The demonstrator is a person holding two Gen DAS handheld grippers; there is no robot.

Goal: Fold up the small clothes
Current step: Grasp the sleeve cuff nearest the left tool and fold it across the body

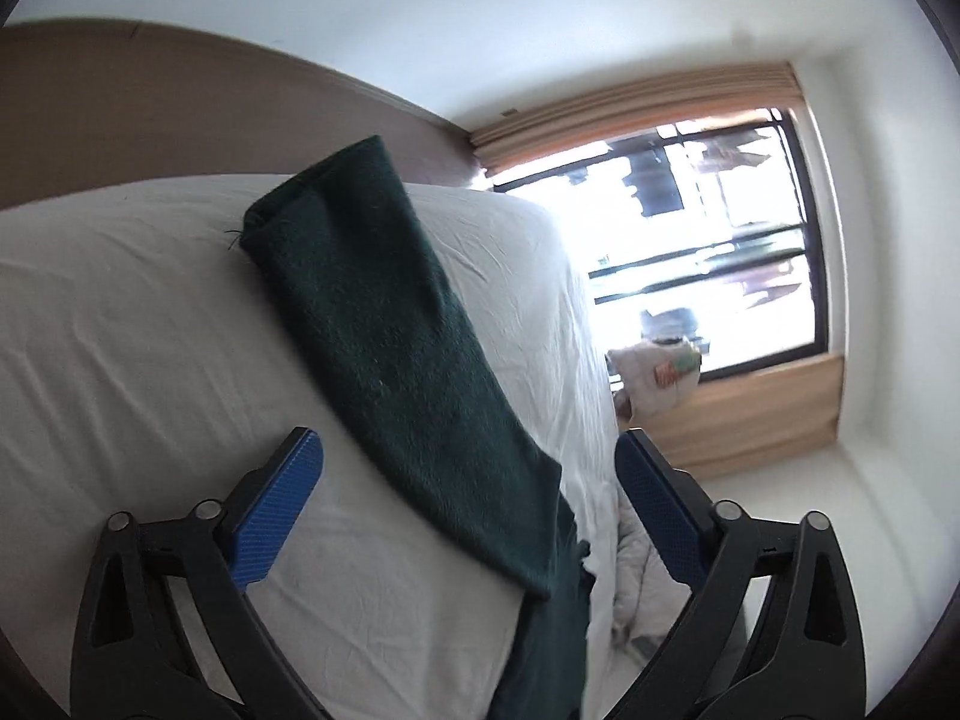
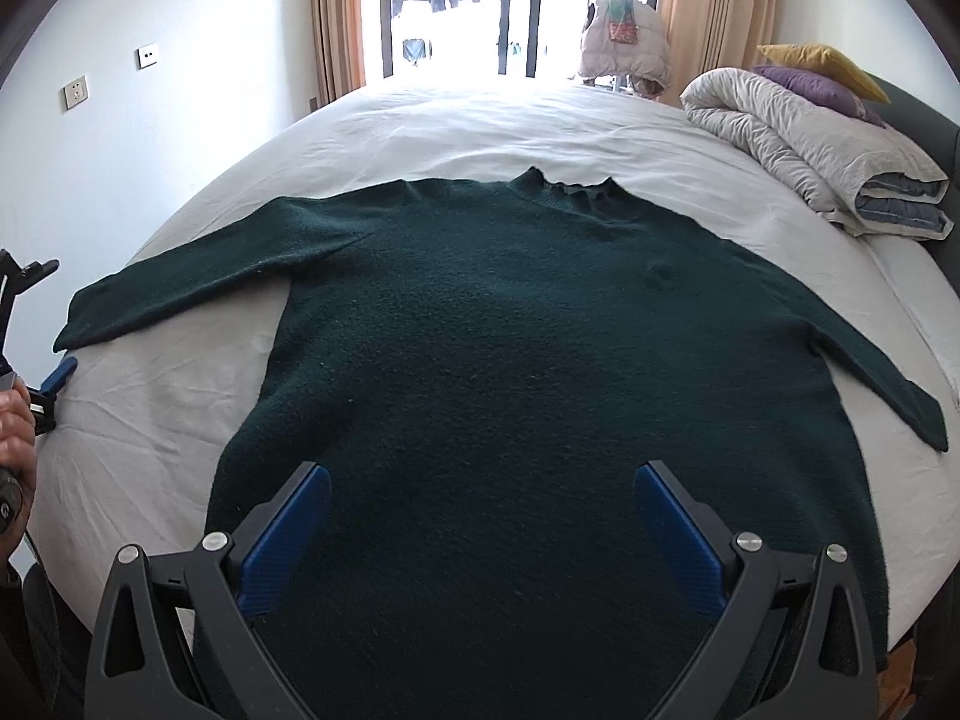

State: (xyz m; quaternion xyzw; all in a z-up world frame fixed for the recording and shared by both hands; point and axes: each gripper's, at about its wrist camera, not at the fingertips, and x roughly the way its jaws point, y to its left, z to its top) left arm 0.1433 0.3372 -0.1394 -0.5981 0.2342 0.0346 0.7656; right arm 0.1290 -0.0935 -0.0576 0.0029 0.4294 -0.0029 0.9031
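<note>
Sweater (image 2: 510, 360) lies flat on bed (image 2: 420, 120), no fold yet. Left tongs (image 1: 468, 474) wide open, empty, sleeve (image 1: 384, 324) between jaws untouched. Right tongs (image 2: 483, 516) wide open, empty, over hem.

Bright window (image 2: 456, 6), peach curtains (image 2: 714, 6)

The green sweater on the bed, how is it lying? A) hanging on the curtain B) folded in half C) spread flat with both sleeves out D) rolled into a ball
C: the dark green sweater lies flat on the white bed sheet, one sleeve reaching out to each side.
</note>
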